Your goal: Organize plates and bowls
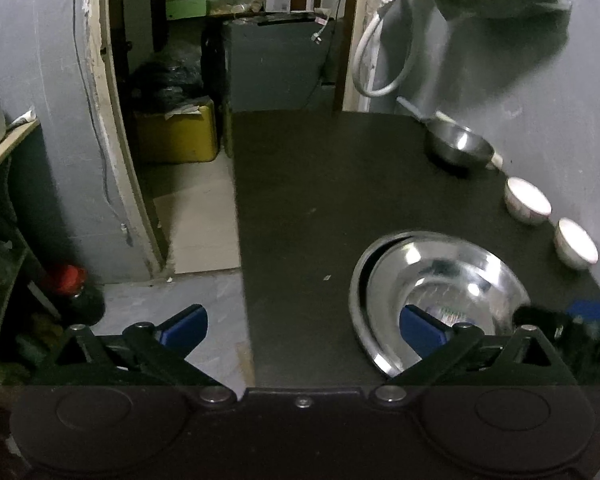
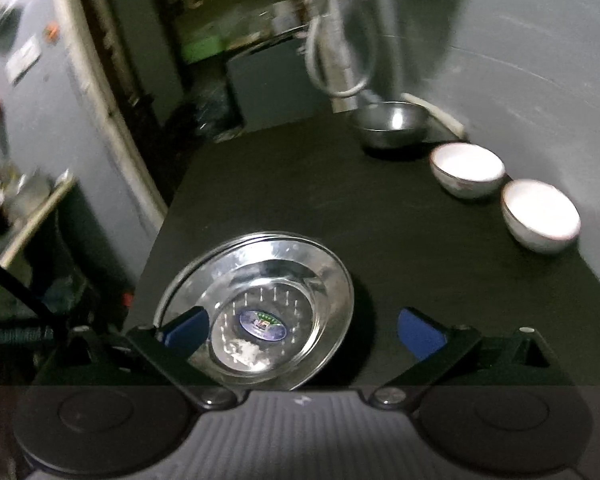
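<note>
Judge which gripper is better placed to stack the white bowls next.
Right, probably. The right gripper is open and empty, with both white bowls ahead on its right. The left gripper sits farther over, at the table's edge.

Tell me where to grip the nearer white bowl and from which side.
Pinch the rim wall of the nearer white bowl from above, on its table-facing side: it stands upright and open, with the wall behind and the other white bowl close beside it. The right gripper is open and nearest.
</note>
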A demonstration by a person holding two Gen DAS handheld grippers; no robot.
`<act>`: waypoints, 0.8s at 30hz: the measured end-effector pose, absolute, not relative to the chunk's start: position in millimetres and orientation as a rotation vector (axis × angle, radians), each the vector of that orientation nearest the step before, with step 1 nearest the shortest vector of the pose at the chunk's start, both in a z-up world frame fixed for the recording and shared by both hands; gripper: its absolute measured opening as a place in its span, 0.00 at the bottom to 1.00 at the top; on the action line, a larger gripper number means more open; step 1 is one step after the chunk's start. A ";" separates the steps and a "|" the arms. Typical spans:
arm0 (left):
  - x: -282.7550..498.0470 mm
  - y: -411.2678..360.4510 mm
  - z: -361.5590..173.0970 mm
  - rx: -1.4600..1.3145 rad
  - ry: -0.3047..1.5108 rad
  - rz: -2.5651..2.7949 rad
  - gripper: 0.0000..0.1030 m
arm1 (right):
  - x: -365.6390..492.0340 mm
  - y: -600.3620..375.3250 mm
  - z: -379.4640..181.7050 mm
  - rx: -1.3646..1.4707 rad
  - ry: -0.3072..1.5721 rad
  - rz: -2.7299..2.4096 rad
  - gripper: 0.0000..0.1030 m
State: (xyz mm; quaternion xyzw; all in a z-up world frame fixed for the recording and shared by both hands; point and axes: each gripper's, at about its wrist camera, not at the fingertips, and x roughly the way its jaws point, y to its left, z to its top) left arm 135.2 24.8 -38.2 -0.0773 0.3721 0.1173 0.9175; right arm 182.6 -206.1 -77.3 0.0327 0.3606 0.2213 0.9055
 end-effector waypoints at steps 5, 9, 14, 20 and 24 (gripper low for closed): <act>106.2 44.0 -36.8 -0.158 0.762 0.197 0.99 | 160.7 -199.6 -74.2 0.084 0.709 0.366 1.00; 86.4 66.8 -28.1 -0.139 0.723 0.122 0.99 | 125.3 -185.8 -60.9 0.106 0.646 0.268 1.00; 59.5 98.1 -24.4 -0.162 0.706 0.073 0.99 | 71.7 -165.0 -53.2 0.111 0.622 0.202 1.00; 51.8 118.2 -27.5 -0.174 0.740 0.061 0.99 | 50.9 -154.3 -46.2 0.101 0.614 0.163 1.00; 66.2 130.0 -32.8 -0.182 0.776 0.098 0.99 | 52.8 -157.9 -50.5 0.126 0.606 0.137 1.00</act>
